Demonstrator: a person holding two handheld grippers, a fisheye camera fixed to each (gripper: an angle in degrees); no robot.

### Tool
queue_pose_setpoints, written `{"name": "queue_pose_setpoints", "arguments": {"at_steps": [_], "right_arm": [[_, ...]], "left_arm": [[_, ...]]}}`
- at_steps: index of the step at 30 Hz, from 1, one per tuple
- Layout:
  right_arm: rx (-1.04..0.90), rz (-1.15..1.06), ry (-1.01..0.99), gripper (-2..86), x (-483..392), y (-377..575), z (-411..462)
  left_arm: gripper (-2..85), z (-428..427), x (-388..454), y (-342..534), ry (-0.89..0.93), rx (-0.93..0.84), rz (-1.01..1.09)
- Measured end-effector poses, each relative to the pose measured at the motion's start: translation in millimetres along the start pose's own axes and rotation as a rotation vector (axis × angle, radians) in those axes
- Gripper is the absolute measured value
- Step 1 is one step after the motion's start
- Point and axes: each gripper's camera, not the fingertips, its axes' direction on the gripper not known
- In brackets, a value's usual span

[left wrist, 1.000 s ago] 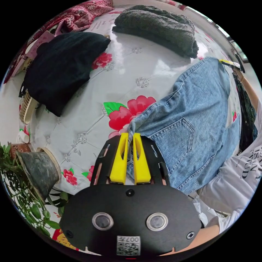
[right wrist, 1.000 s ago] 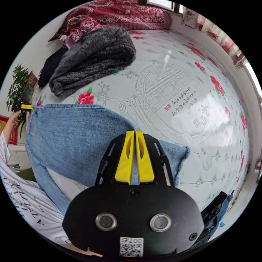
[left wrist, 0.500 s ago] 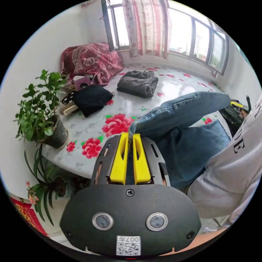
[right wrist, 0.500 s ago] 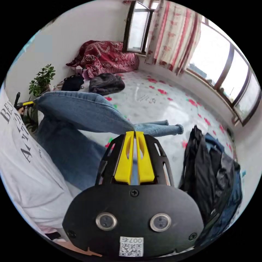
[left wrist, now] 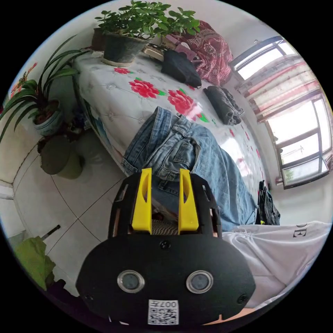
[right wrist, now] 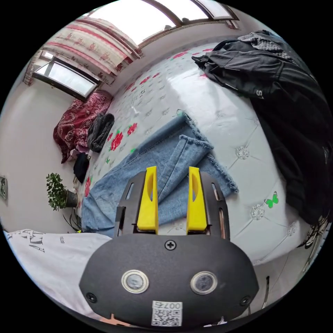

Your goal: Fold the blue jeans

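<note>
Jeans (left wrist: 194, 163) lie on the bed (left wrist: 114, 93), light blue denim, waistband end bunched at the mattress edge in the left gripper view, a belt loop and pocket seam showing, part of the waist hanging over the side. In the right gripper view the jeans (right wrist: 166, 166) stretch flat along the bed (right wrist: 222, 104), the two frayed leg hems folded back over each other near that gripper.

Left gripper view, left to right: potted plants on the tiled floor (left wrist: 45, 114); a larger potted plant (left wrist: 131, 31) on the bed's corner; left gripper (left wrist: 165, 177) with yellow jaws spread apart, nothing between them, hovering just at the waistband; folded black garment (left wrist: 180, 67), red patterned quilt (left wrist: 211, 45) and folded grey knit (left wrist: 225, 104) further along the bed; window (left wrist: 295, 114); person's white shirt (left wrist: 277, 253) at lower right.

Right gripper view, left to right: white shirt (right wrist: 45, 253) at lower left; plant (right wrist: 59, 194); red quilt (right wrist: 76, 125) and grey knit (right wrist: 100, 131) at the bed's far end; right gripper (right wrist: 171, 175) with jaws wide apart, empty, poised over the folded leg ends; heap of black clothing (right wrist: 284, 104) at the right side of the bed.
</note>
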Motion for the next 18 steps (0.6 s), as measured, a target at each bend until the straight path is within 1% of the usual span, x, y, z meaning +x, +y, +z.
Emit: {"name": "queue_pose_setpoints", "arguments": {"at_steps": [1, 3, 4, 5, 6, 7, 8, 9, 11, 13, 15, 16, 18], "right_arm": [[-0.007, -0.012, 0.008, 10.6, -8, -6, 7], [-0.077, -0.046, 0.11, 12.0, -39, -24, 46], [-0.108, -0.059, 0.145, 12.0, -44, -27, 58], [-0.185, -0.085, 0.254, 11.9, -52, -29, 84], [-0.134, -0.151, 0.43, 10.9, -64, -24, 87], [-0.134, -0.213, 0.47, 10.5, -70, -21, 89], [-0.126, -0.265, 0.482, 9.7, -73, -19, 87], [-0.138, -0.269, 0.465, 9.0, -68, -23, 80], [-0.156, -0.197, 0.419, 7.8, -50, -35, 64], [-0.137, -0.107, 0.416, 6.6, -30, -45, 45], [-0.097, 0.015, 0.414, 5.8, -2, -56, 19], [-0.085, 0.049, 0.407, 5.6, 4, -57, 11], [-0.031, 0.148, 0.325, 6.1, 24, -59, -22]], "left_arm": [[13.5, 5, 2, -3, 0.007, -0.003, 0.002], [16.3, 35, 19, -16, 0.018, -0.064, 0.028], [16.4, 44, 25, -20, 0.001, -0.08, 0.041], [16.7, 63, 39, -26, -0.059, -0.125, 0.066], [16.3, 79, 54, -32, -0.152, -0.163, 0.092], [16.2, 85, 62, -36, -0.213, -0.178, 0.103], [15.8, 95, 78, -42, -0.331, -0.214, 0.141], [14.9, 103, 90, -48, -0.395, -0.232, 0.179], [12.4, 107, 105, -56, -0.395, -0.21, 0.248], [9.8, 112, 122, -69, -0.312, -0.182, 0.32], [8.4, 132, 148, -91, -0.214, -0.228, 0.414], [8.2, 138, 154, -96, -0.199, -0.249, 0.429], [8.1, 149, 163, -112, -0.144, -0.303, 0.441]]}}
